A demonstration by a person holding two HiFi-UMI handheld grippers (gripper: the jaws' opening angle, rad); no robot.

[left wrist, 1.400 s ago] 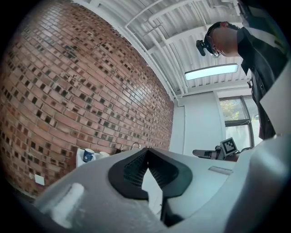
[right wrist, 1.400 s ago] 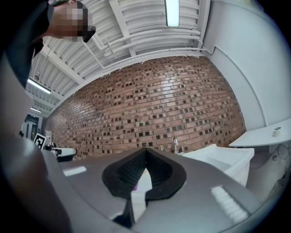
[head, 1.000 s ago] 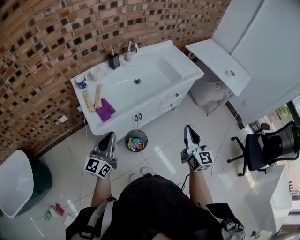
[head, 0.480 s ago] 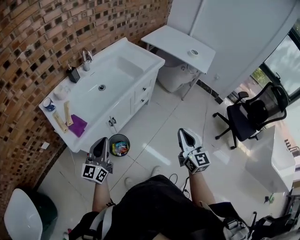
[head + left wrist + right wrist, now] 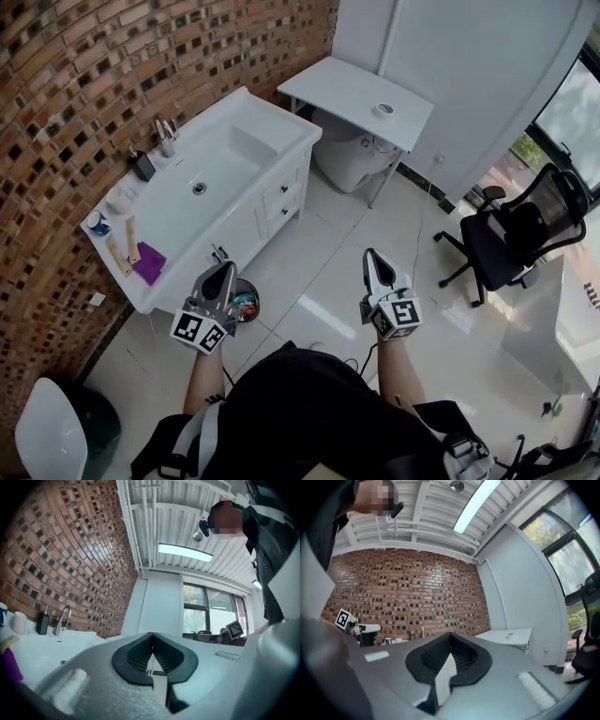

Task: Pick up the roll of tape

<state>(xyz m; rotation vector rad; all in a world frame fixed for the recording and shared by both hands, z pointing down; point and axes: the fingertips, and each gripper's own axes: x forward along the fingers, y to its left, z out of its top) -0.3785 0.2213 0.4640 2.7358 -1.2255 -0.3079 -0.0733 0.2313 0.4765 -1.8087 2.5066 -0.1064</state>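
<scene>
The roll of tape (image 5: 383, 110) is a small whitish ring lying on the white side table (image 5: 328, 86) against the far wall; in the right gripper view the roll of tape (image 5: 510, 633) is a tiny shape on that table (image 5: 497, 638). My left gripper (image 5: 223, 274) and right gripper (image 5: 375, 259) are held level in front of my body, well short of the table. Both are shut with nothing between the jaws, which shows in the left gripper view (image 5: 151, 637) and the right gripper view (image 5: 450, 637).
A white sink cabinet (image 5: 253, 202) stands along the brick wall at the left, with a faucet (image 5: 167, 127), a soap bottle (image 5: 142, 166) and a purple cloth (image 5: 148, 263). A small bin (image 5: 246, 305) sits by it. A toilet (image 5: 352, 155) stands under the table and a black office chair (image 5: 520, 230) at the right.
The view has swung right: the sink has slid left, and the white table with the tape has come toward the middle. Both grippers stayed shut in front of me.
</scene>
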